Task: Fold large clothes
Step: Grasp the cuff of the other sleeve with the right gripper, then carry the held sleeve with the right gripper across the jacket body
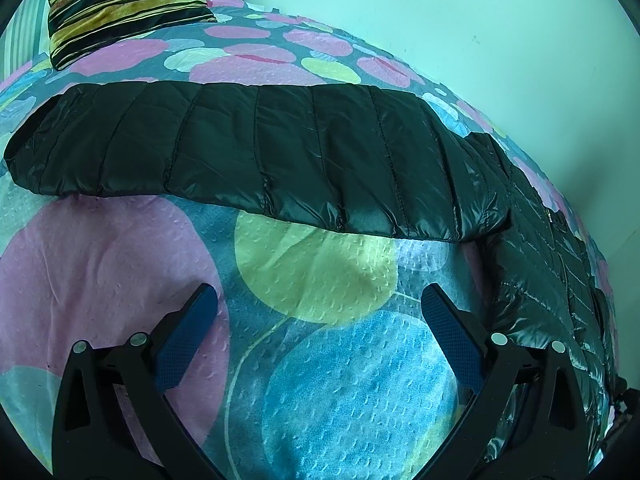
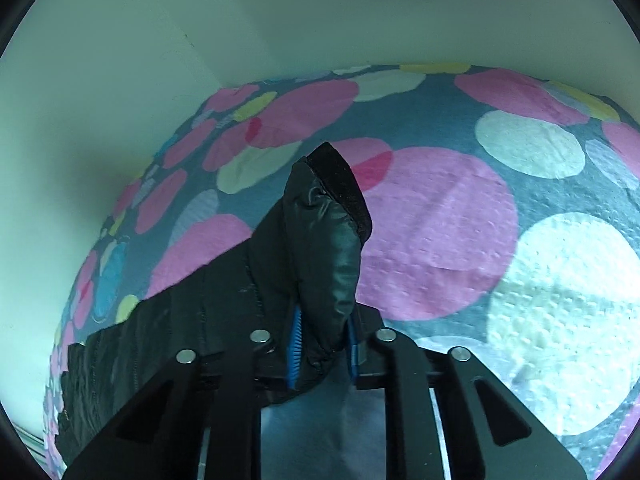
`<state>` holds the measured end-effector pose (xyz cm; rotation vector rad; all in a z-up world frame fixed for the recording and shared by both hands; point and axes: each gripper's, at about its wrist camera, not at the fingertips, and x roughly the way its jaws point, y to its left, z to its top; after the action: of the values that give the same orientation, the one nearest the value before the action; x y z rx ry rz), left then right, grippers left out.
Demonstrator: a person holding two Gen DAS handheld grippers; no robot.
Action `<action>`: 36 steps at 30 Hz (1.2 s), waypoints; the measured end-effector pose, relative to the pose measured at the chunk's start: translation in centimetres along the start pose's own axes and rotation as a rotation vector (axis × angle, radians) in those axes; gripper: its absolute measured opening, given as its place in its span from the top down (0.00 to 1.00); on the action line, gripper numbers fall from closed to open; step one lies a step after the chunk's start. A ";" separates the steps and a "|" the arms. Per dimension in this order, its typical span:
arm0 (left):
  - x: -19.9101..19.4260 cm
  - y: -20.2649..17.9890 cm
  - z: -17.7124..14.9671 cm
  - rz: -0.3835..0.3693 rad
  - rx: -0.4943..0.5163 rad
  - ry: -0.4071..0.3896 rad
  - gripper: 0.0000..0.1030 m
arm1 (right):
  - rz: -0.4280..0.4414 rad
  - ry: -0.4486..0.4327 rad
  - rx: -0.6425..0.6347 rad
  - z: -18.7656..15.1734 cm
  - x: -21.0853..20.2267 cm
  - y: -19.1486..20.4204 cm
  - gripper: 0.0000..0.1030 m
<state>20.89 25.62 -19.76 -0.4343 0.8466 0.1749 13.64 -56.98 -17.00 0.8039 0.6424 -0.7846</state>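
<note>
1. Jacket: a shiny black quilted puffer jacket [image 1: 280, 152] lies across the circle-patterned bedspread [image 1: 328, 360].
2. Right gripper [image 2: 322, 344] is clenched on its sleeve cuff [image 2: 332, 216]; left gripper [image 1: 320, 300] hangs released over bare bedspread.
3. Sleeve fold seems underway; next, carry the cuff across the body.

bedspread [image 1: 320, 264]: patterned with pink, yellow and blue circles | striped cushion [image 1: 124, 8]: laid at its far end | wall [image 1: 440, 20]: plain, pale
</note>
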 end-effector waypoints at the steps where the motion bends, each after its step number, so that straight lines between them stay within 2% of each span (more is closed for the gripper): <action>1: 0.0 0.0 0.0 0.001 0.001 0.000 0.02 | 0.010 -0.008 -0.001 0.0 -0.4 0.4 0.85; 6: 0.1 0.0 0.0 0.008 0.006 0.002 0.02 | 0.091 -0.064 -0.089 -0.4 -3.5 5.2 0.85; 10: 0.1 0.0 0.0 0.009 0.008 0.002 0.02 | 0.182 -0.077 -0.228 -2.1 -5.9 11.5 0.86; 13: 0.1 0.1 -0.1 0.003 0.003 0.000 0.02 | 0.253 -0.071 -0.348 -4.5 -7.4 17.2 0.86; 20: -0.2 0.7 -0.1 -0.035 -0.021 -0.012 0.02 | 0.401 -0.009 -0.584 -12.9 -9.3 29.0 0.86; 23: -0.2 0.9 -0.2 -0.048 -0.031 -0.016 0.02 | 0.432 0.013 -0.680 -16.9 -9.6 33.0 0.86; 29: -0.3 1.0 -0.2 -0.058 -0.038 -0.019 0.02 | 0.490 0.062 -0.821 -24.4 -10.6 38.1 0.86; 36: -0.3 1.0 -0.2 -0.058 -0.038 -0.019 0.02 | 0.541 0.133 -0.957 -31.7 -11.3 41.4 0.86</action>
<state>20.30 26.45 -19.96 -0.4915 0.8121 0.1411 34.35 -8.31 -9.98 0.1147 0.7692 0.1099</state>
